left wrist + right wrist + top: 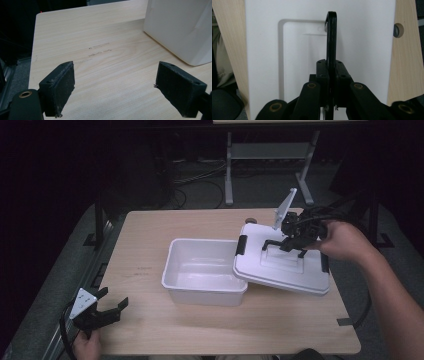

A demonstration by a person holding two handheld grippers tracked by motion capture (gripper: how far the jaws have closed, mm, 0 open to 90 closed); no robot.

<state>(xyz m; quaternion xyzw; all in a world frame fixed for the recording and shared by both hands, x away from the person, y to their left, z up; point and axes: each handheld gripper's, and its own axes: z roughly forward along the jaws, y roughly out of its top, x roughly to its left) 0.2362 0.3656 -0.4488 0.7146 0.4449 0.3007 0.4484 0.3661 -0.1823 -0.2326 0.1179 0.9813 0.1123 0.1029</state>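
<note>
Item: white lid, black handle clamped in the closed right claw, tilting over the bin's right rim, probably being lifted clear; next calling for a steady carry aside; left claw idling open.

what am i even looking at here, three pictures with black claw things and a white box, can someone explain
A person sits at a light wooden table holding a hand-held tool with two black jaws in each hand. The high view looks down from above the person; each of the other two pictures comes from a camera riding on one tool, looking along its jaws.

On the table stands an open white plastic tub. The right gripper is clamped on the black carrying handle of the white plastic lid, holding the lid tilted, with one edge over the tub's rim. The right gripper view shows that handle pinched between the jaws, the lid's top behind it.

The left gripper rests near the table's front left corner, jaws wide apart, holding nothing.
</note>
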